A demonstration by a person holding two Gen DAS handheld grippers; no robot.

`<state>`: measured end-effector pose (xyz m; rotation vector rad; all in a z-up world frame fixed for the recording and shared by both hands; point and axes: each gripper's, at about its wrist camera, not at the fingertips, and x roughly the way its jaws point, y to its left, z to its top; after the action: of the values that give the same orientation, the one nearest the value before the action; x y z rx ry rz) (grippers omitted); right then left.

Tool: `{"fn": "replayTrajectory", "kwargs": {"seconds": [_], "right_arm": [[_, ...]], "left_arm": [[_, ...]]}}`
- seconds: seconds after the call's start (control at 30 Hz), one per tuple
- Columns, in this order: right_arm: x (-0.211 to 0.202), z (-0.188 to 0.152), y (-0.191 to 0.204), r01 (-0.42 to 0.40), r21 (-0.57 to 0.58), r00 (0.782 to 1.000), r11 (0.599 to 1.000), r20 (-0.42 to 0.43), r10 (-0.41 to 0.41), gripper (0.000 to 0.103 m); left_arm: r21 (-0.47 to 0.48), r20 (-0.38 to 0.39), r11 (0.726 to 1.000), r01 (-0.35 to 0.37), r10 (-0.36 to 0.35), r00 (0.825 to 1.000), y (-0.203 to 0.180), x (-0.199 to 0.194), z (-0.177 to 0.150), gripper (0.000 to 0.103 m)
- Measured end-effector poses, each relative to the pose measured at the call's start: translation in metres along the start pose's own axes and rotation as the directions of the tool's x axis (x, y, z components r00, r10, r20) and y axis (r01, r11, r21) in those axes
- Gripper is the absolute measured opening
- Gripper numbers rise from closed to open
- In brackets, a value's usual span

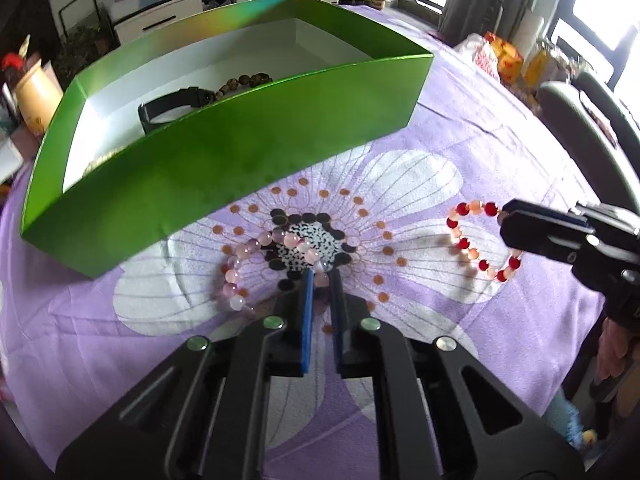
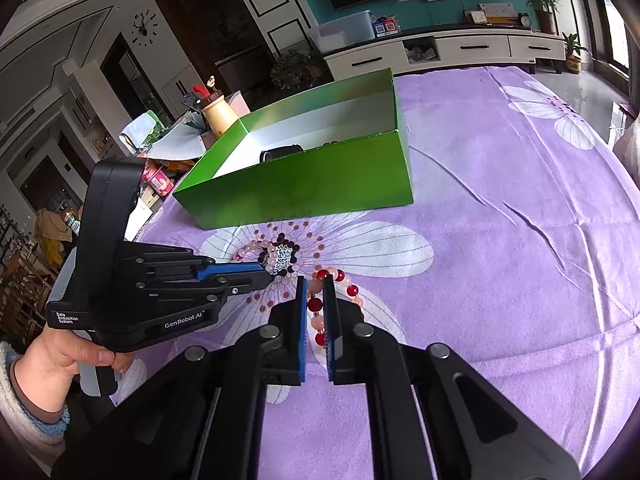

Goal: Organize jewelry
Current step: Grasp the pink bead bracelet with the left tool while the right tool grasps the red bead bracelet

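A pink bead bracelet (image 1: 256, 244) lies on the purple flowered cloth in front of the green box (image 1: 240, 152). My left gripper (image 1: 321, 280) is shut on its near side, one bead pinched between the blue pads. To the right lies a red and peach bead bracelet (image 1: 464, 244); my right gripper (image 1: 505, 220) covers its far right side. In the right wrist view my right gripper (image 2: 315, 283) is shut on that red bracelet (image 2: 352, 290), with beads between the pads. The left gripper (image 2: 269, 273) reaches in from the left onto the pink bracelet (image 2: 249, 249).
The open green box (image 2: 304, 184) holds a black watch band (image 1: 168, 108) and a brown bead bracelet (image 1: 244, 80). A hand (image 2: 68, 356) holds the left gripper's handle. A dark chair (image 1: 580, 96) and snack bags (image 1: 504, 56) stand at the cloth's right edge.
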<state>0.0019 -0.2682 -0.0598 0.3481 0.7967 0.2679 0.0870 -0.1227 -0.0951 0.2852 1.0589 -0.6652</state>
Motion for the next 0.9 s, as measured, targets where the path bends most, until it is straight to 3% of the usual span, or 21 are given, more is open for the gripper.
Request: {"fn": "replayTrajectory", "kwargs": {"seconds": [0.1,0.23,0.37,0.5,0.9], "right_arm": [[-0.001,0.0,0.002,-0.006,-0.006,1.0,1.0,0.0,0.006,0.007],[-0.005,0.002,0.004,-0.021,-0.008,1.0,1.0,0.006,0.021,0.007],[-0.009,0.005,0.008,-0.025,-0.013,1.0,1.0,0.019,0.025,0.007],[-0.014,0.006,0.011,-0.031,-0.017,0.999,0.999,0.03,0.031,0.007],[-0.027,0.015,0.022,-0.057,-0.026,0.996,0.998,0.063,0.058,0.007]], "left_arm": [[-0.117,0.024,0.99,0.079,-0.076,0.997,0.016,-0.006,-0.007,0.007],[-0.234,0.119,0.951,0.201,-0.177,0.977,0.033,-0.028,-0.016,0.007],[-0.251,0.178,0.949,0.189,-0.147,0.973,0.041,-0.052,-0.018,0.007],[-0.282,0.244,0.932,0.226,-0.158,0.957,0.049,-0.077,-0.02,0.007],[-0.36,0.345,0.888,0.288,-0.16,0.925,0.079,-0.117,-0.027,0.007]]}}
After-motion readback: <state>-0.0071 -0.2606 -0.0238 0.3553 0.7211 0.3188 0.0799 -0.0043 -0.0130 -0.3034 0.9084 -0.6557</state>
